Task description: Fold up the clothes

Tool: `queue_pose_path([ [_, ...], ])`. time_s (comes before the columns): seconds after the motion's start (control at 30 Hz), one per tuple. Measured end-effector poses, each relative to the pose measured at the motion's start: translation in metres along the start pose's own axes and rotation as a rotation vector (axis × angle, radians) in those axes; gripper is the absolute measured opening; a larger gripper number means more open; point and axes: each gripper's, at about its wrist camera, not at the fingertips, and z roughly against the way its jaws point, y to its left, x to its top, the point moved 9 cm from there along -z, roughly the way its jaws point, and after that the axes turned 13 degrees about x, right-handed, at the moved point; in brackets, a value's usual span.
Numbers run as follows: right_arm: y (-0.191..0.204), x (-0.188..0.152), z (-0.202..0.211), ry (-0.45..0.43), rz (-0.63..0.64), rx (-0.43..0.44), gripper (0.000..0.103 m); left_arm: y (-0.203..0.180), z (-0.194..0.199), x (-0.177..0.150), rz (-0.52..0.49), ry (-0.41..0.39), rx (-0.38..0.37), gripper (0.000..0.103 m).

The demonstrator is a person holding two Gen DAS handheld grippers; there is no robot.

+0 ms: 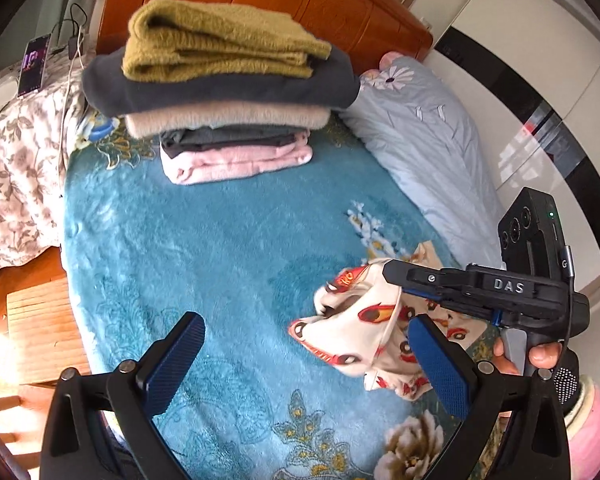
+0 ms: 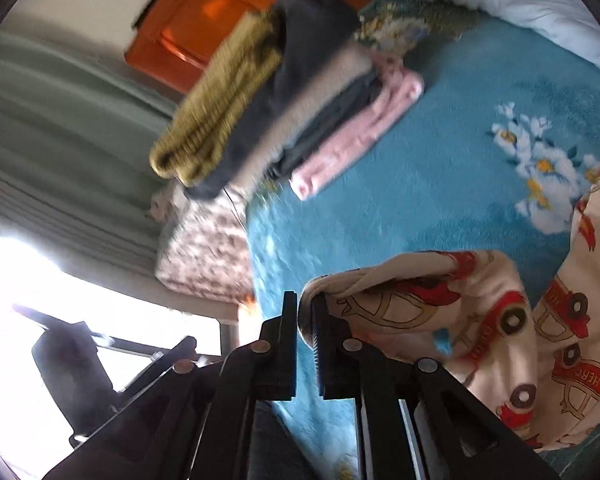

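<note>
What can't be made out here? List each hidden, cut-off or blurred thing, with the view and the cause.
- Printed garment: right wrist view, cut off by the right edge; left wrist view, partly behind the right gripper.
- Folded stack: right wrist view, motion blur smears the layers.
- Phone: left wrist view, screen too small to read.
- Window area: right wrist view, washed out by glare.

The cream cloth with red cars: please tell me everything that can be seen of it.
The cream cloth is thin soft fabric printed with red cars that have dark wheels. It is unfolded and crumpled, lying on the blue blanket near the front of the bed. One edge is lifted and pinched by the right gripper. The open left gripper is beside it, not gripping it.
</note>
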Motion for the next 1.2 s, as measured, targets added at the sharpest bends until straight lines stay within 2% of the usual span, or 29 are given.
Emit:
queue_pose_path([
  [0.03, -0.004, -0.006, 0.000, 0.015, 0.001, -0.014, 0.037, 0.000, -0.004, 0.000, -0.003, 0.010, 0.004, 0.103],
  [0.07, -0.008, -0.013, 0.000, 0.031, 0.002, -0.028, 0.053, -0.002, -0.009, -0.002, -0.006, 0.021, 0.006, 0.103],
  [0.1, -0.010, -0.015, 0.009, 0.022, 0.001, -0.018, 0.055, -0.003, -0.014, -0.004, -0.009, 0.033, 0.009, 0.103],
  [0.17, -0.010, -0.016, 0.037, -0.011, 0.006, -0.003, 0.055, -0.008, -0.025, -0.009, -0.019, 0.058, 0.015, 0.103],
  [0.23, -0.024, -0.011, 0.073, -0.081, -0.012, -0.037, 0.055, -0.015, -0.037, -0.014, -0.033, 0.082, 0.022, 0.103],
  [0.37, -0.082, -0.001, 0.156, -0.272, -0.113, -0.165, 0.055, -0.039, -0.058, -0.031, -0.119, 0.131, 0.041, 0.103],
  [0.53, -0.167, -0.028, 0.218, -0.354, -0.276, -0.407, 0.055, -0.067, -0.090, -0.049, -0.249, 0.190, 0.112, 0.103],
  [0.67, -0.208, -0.041, 0.242, -0.393, -0.361, -0.493, 0.055, -0.082, -0.115, -0.058, -0.309, 0.240, 0.147, 0.102],
  [0.77, -0.225, -0.041, 0.247, -0.400, -0.384, -0.555, 0.055, -0.082, -0.125, -0.061, -0.340, 0.256, 0.190, 0.102],
  [0.87, -0.213, -0.026, 0.238, -0.405, -0.327, -0.539, 0.055, -0.077, -0.128, -0.061, -0.330, 0.263, 0.199, 0.100],
  [0.97, -0.199, -0.011, 0.227, -0.410, -0.266, -0.519, 0.055, -0.073, -0.130, -0.062, -0.319, 0.269, 0.207, 0.089],
  [1.03, -0.195, -0.006, 0.206, -0.358, -0.263, -0.451, 0.055, -0.070, -0.132, -0.062, -0.312, 0.274, 0.213, 0.077],
  [1.1, -0.199, -0.005, 0.186, -0.298, -0.282, -0.416, 0.048, -0.067, -0.134, -0.062, -0.305, 0.278, 0.218, 0.057],
  [1.2, -0.221, -0.013, 0.174, -0.279, -0.371, -0.429, 0.042, -0.063, -0.136, -0.063, -0.295, 0.285, 0.227, 0.029],
])
